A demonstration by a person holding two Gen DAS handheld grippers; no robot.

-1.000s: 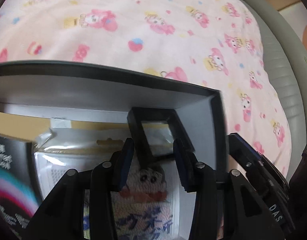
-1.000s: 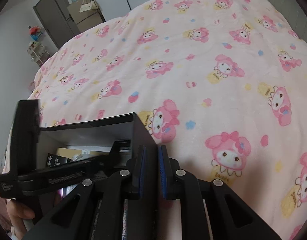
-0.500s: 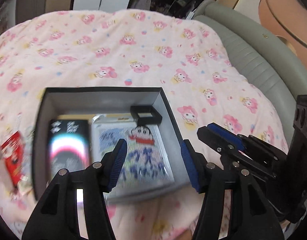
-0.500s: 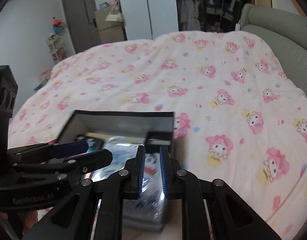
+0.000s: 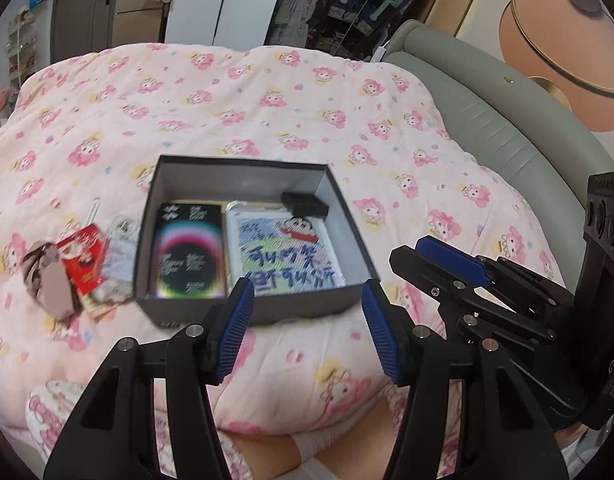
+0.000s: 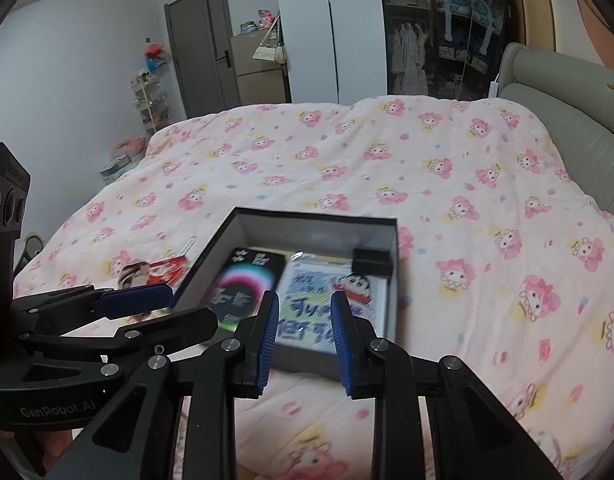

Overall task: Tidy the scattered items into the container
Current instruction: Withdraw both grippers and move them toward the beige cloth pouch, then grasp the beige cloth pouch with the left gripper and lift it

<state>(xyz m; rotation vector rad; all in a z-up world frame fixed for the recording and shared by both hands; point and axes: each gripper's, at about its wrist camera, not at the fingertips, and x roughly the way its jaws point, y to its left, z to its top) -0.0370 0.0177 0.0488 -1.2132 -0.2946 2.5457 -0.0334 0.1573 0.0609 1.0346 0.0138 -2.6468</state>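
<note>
An open grey box [image 5: 349,220] [image 6: 211,254] lies on the pink bedspread. Inside it are a black booklet with a rainbow arc [image 5: 189,252] [image 6: 243,284], a cartoon-print packet [image 5: 285,254] [image 6: 327,300] and a small black case [image 5: 305,204] [image 6: 371,262]. Loose cards and packets [image 5: 79,266] [image 6: 161,272] lie left of the box. My left gripper [image 5: 305,328] hangs open above the box's near edge, holding nothing. My right gripper [image 6: 303,334] is opening, its jaws bare, above the near right part of the box.
The pink cartoon-print bedspread [image 5: 267,100] [image 6: 467,200] covers the whole bed. A grey padded headboard [image 5: 487,120] [image 6: 567,100] runs along the right. A wardrobe, a door and shelves stand beyond the far edge. A person's knees show below the left gripper.
Both grippers have pulled up and back out of the box, so the whole box and bed now show. The left jaws spread wider; the right jaws went from nearly shut to parted.
</note>
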